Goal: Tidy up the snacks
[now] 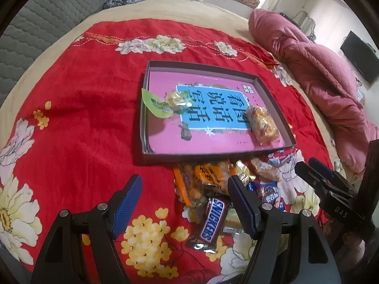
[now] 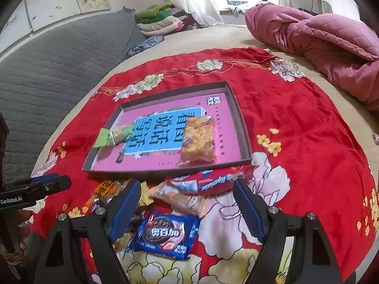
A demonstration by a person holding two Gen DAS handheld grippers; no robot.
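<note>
A shallow box (image 1: pixel 213 154) with a pink printed bottom lies on the red flowered cloth. In it are a green-wrapped candy (image 1: pixel 161 105) and a clear packet of orange crackers (image 1: pixel 261 124). A pile of snacks lies in front of the box: a Snickers bar (image 1: pixel 210 222), an orange packet (image 1: pixel 205 177) and a blue Oreo packet (image 2: pixel 165 234). My left gripper (image 1: pixel 184 203) hangs open above the pile's left side, the Snickers just inside its right finger. My right gripper (image 2: pixel 187 210) is open over the Oreo packet, not touching it.
A clear biscuit wrapper (image 2: pixel 180 198) and a red packet (image 2: pixel 213 182) lie against the box's near wall (image 2: pixel 165 170). A pink quilt (image 1: pixel 319 71) is bunched at the right. A grey padded headboard (image 2: pixel 59 71) runs along the left.
</note>
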